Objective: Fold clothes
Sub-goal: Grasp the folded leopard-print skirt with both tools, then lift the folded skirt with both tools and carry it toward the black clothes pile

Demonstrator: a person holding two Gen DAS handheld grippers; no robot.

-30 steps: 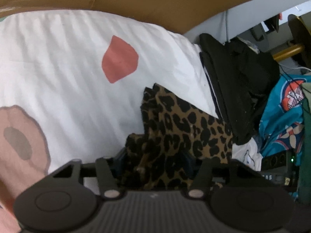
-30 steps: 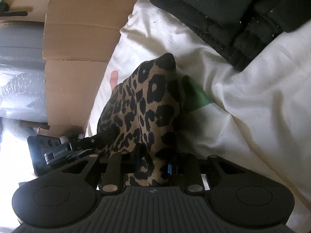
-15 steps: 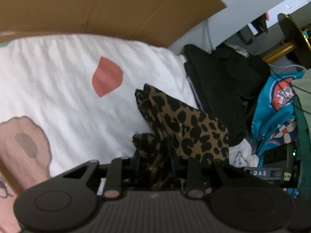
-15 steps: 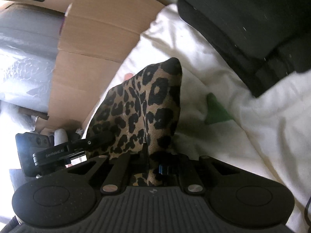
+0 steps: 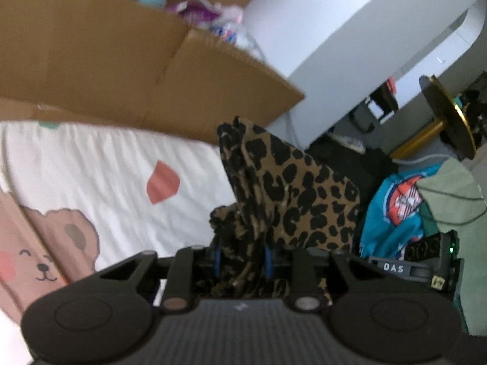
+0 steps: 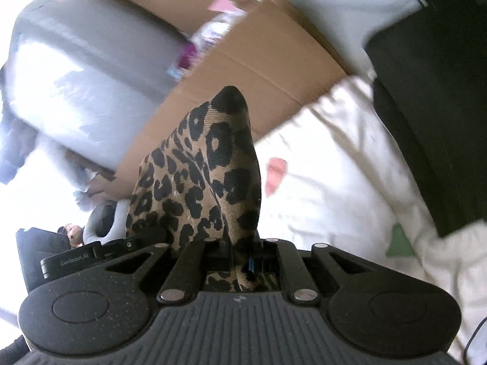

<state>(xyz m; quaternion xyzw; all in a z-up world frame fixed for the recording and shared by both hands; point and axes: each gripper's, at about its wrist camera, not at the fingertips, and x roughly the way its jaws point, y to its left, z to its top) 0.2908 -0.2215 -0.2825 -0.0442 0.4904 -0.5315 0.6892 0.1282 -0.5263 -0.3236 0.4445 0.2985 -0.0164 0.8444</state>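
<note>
A leopard-print garment hangs lifted above the white bed sheet with its bear and heart print. My left gripper is shut on a bunched fold of it, with cloth filling the gap between the blue pads. In the right wrist view the same leopard-print garment rises as a peak in front of my right gripper, which is shut on a thin edge of it. Low on the left there, a black device meets the cloth's other edge. The garment's lower part is hidden behind both grippers.
An open cardboard box stands behind the bed. A pile of black clothes lies to the right, with a teal garment and a green one beyond. A grey wrapped case is at the left.
Both grippers have risen and carried the leopard garment up off the sheet. Both pairs of jaws have drawn closer together on the cloth. The box and room behind now show more.
</note>
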